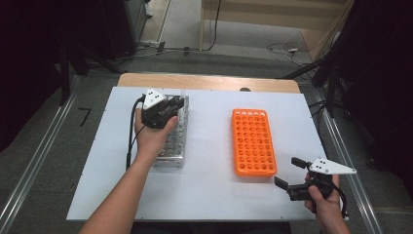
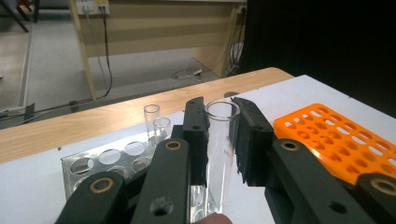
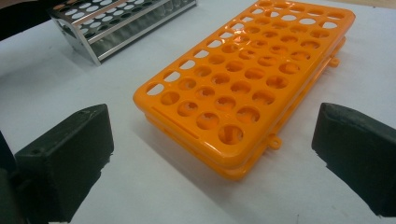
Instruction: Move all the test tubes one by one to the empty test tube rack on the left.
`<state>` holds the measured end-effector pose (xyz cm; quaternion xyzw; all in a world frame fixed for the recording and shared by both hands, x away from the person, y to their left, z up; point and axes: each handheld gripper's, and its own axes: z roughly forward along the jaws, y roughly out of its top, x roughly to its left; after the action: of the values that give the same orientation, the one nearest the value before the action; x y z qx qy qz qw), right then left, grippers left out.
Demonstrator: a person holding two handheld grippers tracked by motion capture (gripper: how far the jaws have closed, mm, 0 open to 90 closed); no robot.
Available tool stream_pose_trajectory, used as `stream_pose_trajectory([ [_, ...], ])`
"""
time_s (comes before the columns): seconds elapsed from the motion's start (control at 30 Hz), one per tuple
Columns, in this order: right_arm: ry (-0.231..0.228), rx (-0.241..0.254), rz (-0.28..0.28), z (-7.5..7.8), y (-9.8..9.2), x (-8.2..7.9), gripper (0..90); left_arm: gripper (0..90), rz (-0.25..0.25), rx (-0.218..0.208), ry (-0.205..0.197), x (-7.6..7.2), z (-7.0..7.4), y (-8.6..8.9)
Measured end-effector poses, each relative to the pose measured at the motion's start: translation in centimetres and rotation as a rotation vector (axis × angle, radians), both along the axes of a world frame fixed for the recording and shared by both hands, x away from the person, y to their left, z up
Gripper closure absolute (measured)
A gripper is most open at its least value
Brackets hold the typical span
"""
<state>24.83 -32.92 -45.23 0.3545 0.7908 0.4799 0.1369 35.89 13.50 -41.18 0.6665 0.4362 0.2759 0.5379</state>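
tongs (image 2: 223, 140) clamp upright glass tube (image 2: 220, 158) | metal rack (image 2: 107, 161) behind-left | orange rack (image 2: 345, 140) right

Glass tube's (image 2: 222, 154) bottom end hidden behind left claw (image 2: 219, 140)

Metal rack (image 1: 171, 146) left of (apart from) plastic rack (image 1: 253, 142).

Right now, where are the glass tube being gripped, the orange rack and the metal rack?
glass tube (image 2: 220, 154): left gripper view, clear wall between the fingers.
orange rack (image 1: 253, 142): high view, holed top face.
metal rack (image 1: 176, 146): high view, holed top.
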Motion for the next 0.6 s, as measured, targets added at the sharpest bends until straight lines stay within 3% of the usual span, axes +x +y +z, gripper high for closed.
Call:
stream_pose_trajectory([
  [0.23,0.000,0.003,-0.001,0.0,-0.1,0.0,0.0,75.8,0.021,0.029,0.039,0.4,-0.6,-0.3],
  [0.5,-0.002,0.000,-0.002,0.0,-0.1,0.1,0.0,75.7,0.020,0.076,0.117,0.7,-1.4,-0.7],
  [0.6,-0.002,0.000,-0.003,0.0,-0.1,0.1,0.0,75.7,0.018,0.109,0.116,0.6,-1.6,-1.0],
])
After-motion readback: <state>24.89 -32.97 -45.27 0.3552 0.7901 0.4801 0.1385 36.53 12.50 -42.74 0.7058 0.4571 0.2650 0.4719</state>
